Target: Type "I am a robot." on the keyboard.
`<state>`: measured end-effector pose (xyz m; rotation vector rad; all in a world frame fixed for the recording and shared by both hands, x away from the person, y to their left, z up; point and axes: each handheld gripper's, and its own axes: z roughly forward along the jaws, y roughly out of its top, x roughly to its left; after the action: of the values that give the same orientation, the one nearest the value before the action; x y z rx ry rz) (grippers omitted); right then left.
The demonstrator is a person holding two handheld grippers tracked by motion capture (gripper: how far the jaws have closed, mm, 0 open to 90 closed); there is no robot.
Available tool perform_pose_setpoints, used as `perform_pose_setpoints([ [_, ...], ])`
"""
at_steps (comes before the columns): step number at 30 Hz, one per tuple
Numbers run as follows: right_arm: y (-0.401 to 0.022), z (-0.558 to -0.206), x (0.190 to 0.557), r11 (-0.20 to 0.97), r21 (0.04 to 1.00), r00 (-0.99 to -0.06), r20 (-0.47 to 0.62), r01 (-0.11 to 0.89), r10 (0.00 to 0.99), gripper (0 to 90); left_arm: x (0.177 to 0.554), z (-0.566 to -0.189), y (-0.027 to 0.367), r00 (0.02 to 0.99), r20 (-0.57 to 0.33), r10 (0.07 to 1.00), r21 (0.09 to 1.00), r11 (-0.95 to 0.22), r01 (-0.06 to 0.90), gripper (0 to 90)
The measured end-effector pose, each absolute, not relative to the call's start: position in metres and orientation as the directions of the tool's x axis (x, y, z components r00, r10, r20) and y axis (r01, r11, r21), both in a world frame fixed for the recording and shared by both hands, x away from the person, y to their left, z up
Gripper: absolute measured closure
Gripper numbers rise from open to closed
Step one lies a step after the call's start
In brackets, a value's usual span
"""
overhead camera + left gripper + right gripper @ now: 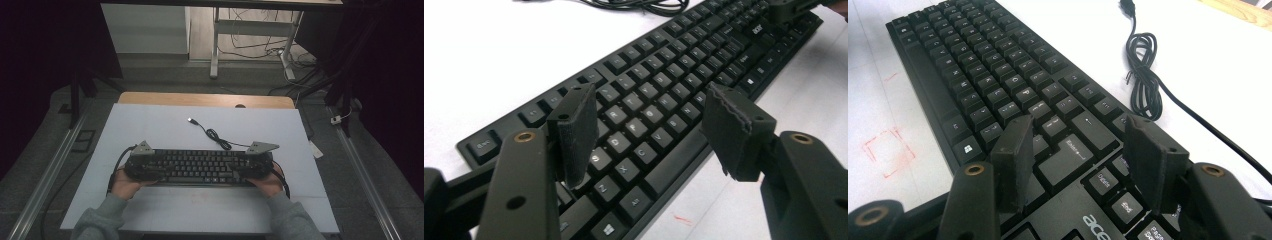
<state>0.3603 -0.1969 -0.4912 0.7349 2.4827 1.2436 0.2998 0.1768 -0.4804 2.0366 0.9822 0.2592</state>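
Note:
A black Acer keyboard [200, 167] lies flat across the near part of the white mat [150, 125], its keys facing up. Its black cable [212, 134] coils behind it and ends in a loose USB plug [191, 120]. My left gripper [159, 172] hovers over the keyboard's left end, held in a hand. In the left gripper view its jaws stand open above the keys [659, 85] with nothing between the pads [574, 135]. My right gripper [241, 171] hangs over the right end, open as well, its pads [1148, 155] above the Enter key area [1068, 150].
The mat covers a wooden table whose far edge [200, 99] shows bare. Red pen marks sit on the mat in front of the keyboard [888, 150]. Metal rails [45, 180] run along both sides on the floor. A desk frame with cables [250, 40] stands beyond.

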Motion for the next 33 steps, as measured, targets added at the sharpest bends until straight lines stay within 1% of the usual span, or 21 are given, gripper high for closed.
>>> perform_pose_setpoints([
  [13,-0.197,-0.492,0.361,0.509,0.799,-0.837,-0.013,0.320,0.547,46.5,0.297,-0.482,0.163,0.711,-0.155,0.685,0.752,-0.385,0.535,39.0],
  [29,-0.196,-0.493,0.361,0.511,0.797,-0.838,-0.010,0.322,0.545,46.5,0.293,-0.492,0.136,0.772,-0.129,0.622,0.721,-0.476,0.504,41.8],
  [33,-0.196,-0.493,0.361,0.510,0.797,-0.839,-0.010,0.322,0.545,46.5,0.292,-0.494,0.133,0.778,-0.126,0.616,0.718,-0.484,0.500,45.1],
])
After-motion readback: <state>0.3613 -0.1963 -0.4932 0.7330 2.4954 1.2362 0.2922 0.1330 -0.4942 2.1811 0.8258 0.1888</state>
